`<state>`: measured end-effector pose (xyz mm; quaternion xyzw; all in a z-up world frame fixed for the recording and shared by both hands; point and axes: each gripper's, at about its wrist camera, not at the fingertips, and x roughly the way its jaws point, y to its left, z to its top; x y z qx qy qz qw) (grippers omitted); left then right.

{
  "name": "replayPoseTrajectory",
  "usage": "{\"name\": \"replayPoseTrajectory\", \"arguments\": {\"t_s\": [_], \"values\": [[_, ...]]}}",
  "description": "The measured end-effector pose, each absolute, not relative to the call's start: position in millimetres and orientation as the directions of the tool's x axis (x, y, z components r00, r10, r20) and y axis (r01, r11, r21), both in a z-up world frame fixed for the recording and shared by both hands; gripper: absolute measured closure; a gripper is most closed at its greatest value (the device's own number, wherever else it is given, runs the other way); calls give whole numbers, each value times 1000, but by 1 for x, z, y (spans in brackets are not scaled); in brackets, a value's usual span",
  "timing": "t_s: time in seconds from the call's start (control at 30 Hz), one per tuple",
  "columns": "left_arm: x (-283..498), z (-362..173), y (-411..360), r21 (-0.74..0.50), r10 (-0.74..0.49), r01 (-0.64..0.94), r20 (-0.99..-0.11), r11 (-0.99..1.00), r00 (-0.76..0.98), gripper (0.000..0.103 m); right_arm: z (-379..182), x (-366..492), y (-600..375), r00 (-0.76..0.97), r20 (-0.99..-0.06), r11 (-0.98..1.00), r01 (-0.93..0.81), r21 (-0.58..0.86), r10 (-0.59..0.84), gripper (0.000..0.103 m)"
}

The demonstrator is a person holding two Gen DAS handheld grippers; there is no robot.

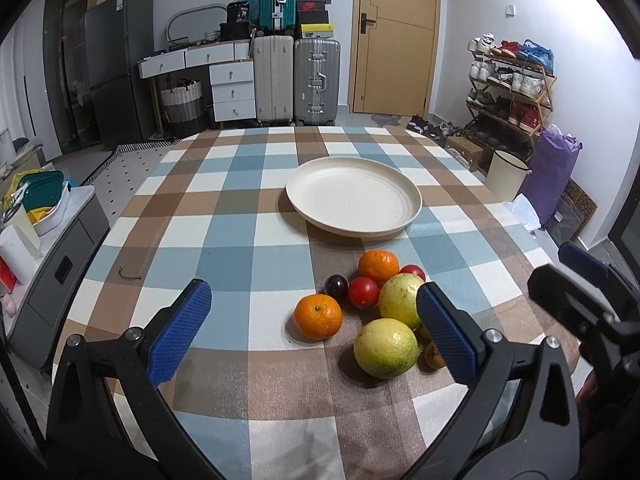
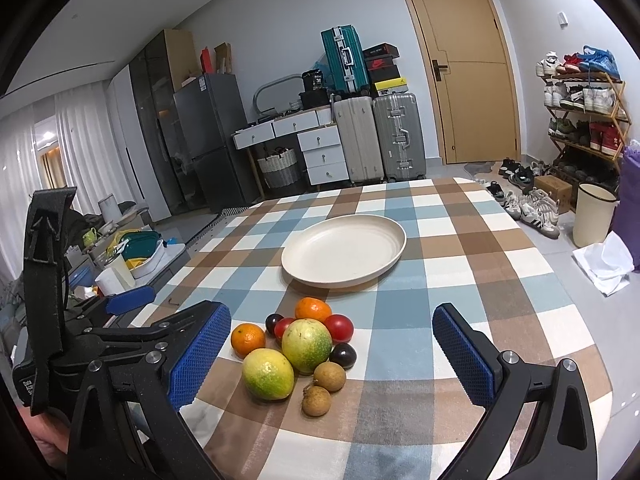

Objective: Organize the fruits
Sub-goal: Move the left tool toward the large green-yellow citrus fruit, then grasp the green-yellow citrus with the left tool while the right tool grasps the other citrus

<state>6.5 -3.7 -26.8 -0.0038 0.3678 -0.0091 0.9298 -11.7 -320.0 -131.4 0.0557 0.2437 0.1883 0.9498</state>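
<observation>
1. Table, round-edged, covered with a checked cloth in blue, brown and white; it carries every item listed below

2. Plate, cream, shallow, empty; it stands toward the far middle of the table, apart from the fruit and beyond it

3. Fruit pile, a tight cluster on the near part of the cloth, between the plate and the two tools, none of it on the plate:
   - two yellow-green citrus fruits, the near one touching the far one
   - two oranges, one at the left edge of the pile, one at its far side
   - two red tomato-like fruits, pressed against the far citrus
   - two dark plums, one at the right side, one partly hidden at the back
   - two small brown round fruits, probably longans, at the near edge

4. Left gripper, black frame with blue ribbed pads, fingers spread wide and holding nothing; it hangs above the cloth with the pile just ahead, its right finger overlapping the citrus fruits in its own view

5. Right gripper, same make, fingers likewise spread wide and empty; the pile lies between and just beyond its pads, left of centre

6. Small dark hook-shaped scrap on the cloth, well left of the fruit; too small to identify
</observation>
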Motion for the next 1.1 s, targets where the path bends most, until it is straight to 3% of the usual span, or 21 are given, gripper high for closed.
{"name": "replayPoseTrajectory", "arguments": {"t_s": [0.2, 0.97, 1.1], "values": [[8, -37, -4, -58, -66, 38, -657, 998, 751, 1, -132, -11, -323, 811, -443, 924, -321, 207, 381, 0], [34, -82, -33, -163, -215, 141, -728, 977, 651, 1, -140, -6, -332, 809, -455, 926, -296, 233, 373, 0], [37, -84, -37, -197, -255, 163, -725, 967, 639, 11, -142, -5, -335, 808, -457, 926, -292, 239, 372, 0]]}}
